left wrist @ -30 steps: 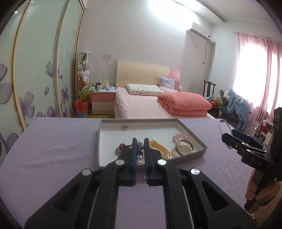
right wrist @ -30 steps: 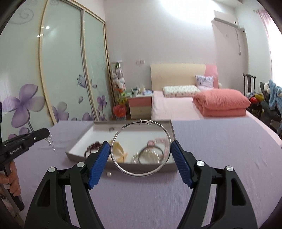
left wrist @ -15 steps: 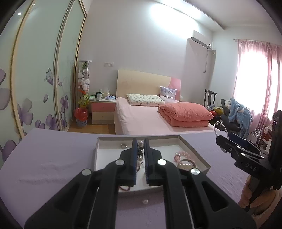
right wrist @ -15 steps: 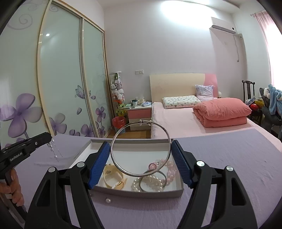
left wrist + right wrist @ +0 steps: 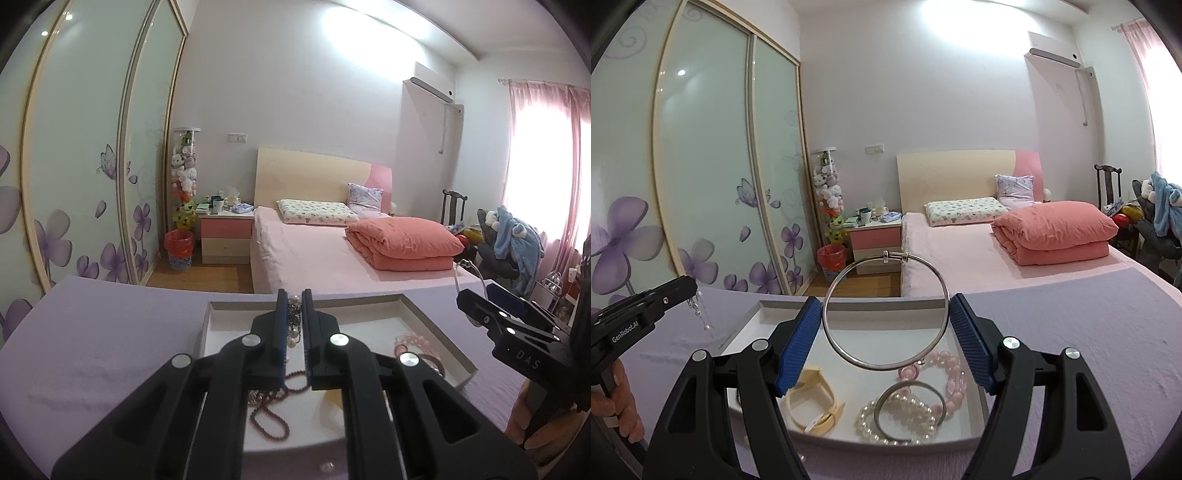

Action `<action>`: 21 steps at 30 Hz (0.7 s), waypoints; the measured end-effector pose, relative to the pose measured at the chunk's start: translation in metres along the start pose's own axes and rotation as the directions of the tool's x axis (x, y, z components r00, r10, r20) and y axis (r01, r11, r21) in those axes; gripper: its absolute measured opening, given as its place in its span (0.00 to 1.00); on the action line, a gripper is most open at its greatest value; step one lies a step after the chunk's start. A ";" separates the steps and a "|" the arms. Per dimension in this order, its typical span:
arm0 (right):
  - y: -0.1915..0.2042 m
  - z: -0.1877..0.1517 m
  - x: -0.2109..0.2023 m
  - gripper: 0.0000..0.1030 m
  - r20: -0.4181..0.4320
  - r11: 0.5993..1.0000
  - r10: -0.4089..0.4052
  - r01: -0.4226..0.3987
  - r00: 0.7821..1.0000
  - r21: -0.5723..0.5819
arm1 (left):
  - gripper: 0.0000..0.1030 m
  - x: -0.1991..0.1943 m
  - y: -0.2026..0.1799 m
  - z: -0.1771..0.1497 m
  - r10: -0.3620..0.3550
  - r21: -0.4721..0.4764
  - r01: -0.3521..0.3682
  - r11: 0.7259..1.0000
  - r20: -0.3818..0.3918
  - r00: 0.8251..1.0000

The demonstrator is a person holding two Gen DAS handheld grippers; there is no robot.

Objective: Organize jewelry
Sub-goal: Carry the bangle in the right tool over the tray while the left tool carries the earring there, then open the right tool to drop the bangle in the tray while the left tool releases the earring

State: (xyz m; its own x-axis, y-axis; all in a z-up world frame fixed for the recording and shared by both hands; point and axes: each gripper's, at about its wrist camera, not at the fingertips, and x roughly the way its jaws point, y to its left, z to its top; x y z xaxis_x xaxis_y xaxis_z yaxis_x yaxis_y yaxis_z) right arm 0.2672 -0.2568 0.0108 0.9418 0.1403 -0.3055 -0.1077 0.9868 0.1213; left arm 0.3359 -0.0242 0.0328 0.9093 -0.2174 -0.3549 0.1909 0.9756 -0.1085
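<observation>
A shallow white tray [image 5: 417,308] [image 5: 753,315] lies on the purple table. My left gripper [image 5: 294,301] is shut on a beaded chain of pearls and clear beads [image 5: 293,325] that hangs above the tray; it shows in the right wrist view [image 5: 701,314] dangling from the left gripper [image 5: 689,291]. My right gripper [image 5: 886,314] is shut on a silver bangle [image 5: 834,341], held upright over the tray; the gripper also shows in the left wrist view [image 5: 469,299]. In the tray lie a dark red bead necklace [image 5: 273,421], pink bead bracelet [image 5: 951,373], pearl bracelet [image 5: 905,413], another silver bangle [image 5: 886,397] and cream band [image 5: 812,406].
A loose pearl [image 5: 325,467] lies on the purple tablecloth [image 5: 110,332] in front of the tray. Beyond the table stand a bed [image 5: 314,254], a nightstand [image 5: 225,236] and sliding wardrobe doors [image 5: 701,166]. The person's hands hold both gripper handles at the frame edges.
Both grippers have risen and come forward over the tray. The beaded chain now hangs lifted from the left gripper; the bangle stays in the right.
</observation>
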 end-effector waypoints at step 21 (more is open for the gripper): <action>0.010 -0.016 0.044 0.70 -0.082 0.999 -0.013 0.011 0.997 -0.031 | 0.08 0.046 0.006 -0.023 0.026 -0.003 -0.026 1.000 -0.019 0.999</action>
State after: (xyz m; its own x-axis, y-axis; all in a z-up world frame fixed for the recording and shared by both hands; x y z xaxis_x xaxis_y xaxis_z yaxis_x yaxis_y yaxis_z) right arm 0.3024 -0.2390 -0.0164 0.9139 0.1335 -0.3834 -0.1075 0.9903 0.0885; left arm 0.3703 -0.0295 -0.0058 0.9067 -0.1928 -0.3751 0.1663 0.9808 -0.1021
